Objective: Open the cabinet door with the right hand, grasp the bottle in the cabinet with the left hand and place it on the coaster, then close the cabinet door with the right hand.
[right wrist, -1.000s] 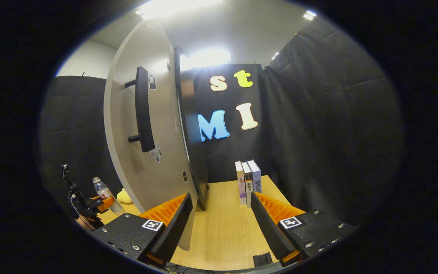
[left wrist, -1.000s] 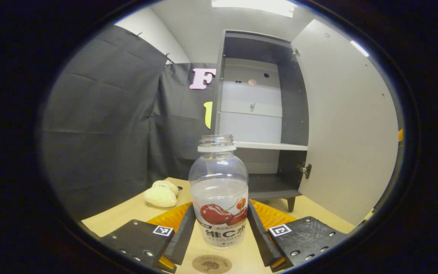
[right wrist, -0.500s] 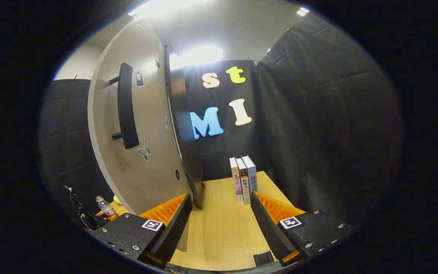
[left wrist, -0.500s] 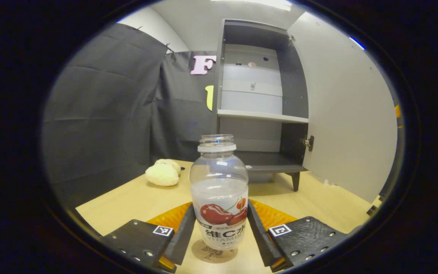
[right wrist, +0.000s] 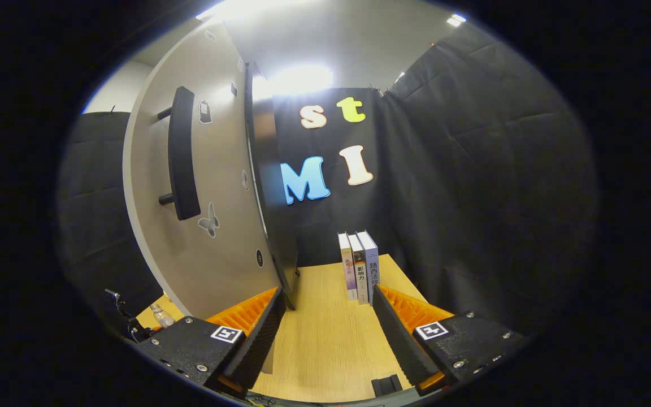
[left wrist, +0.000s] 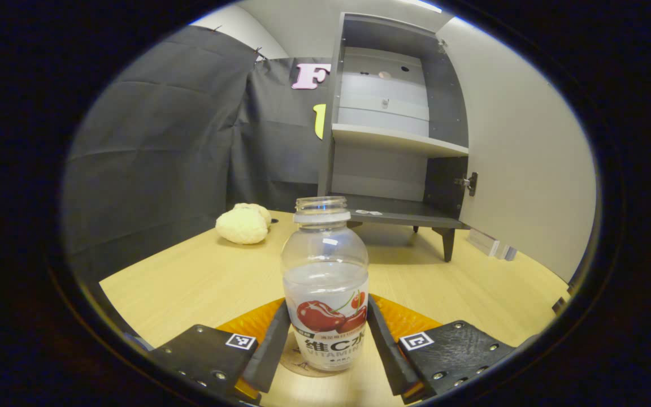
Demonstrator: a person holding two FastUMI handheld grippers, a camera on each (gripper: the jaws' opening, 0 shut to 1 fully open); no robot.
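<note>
Clear plastic bottle, capless and part-filled, is likely light and spillable; left gripper is pinching its labelled lower body above the coaster; right gripper is hanging spread.

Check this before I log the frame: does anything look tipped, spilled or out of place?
Nothing stands out. The bottle is upright between the left gripper fingers over the coaster, with no spill on the table. The cabinet door is open.
</note>
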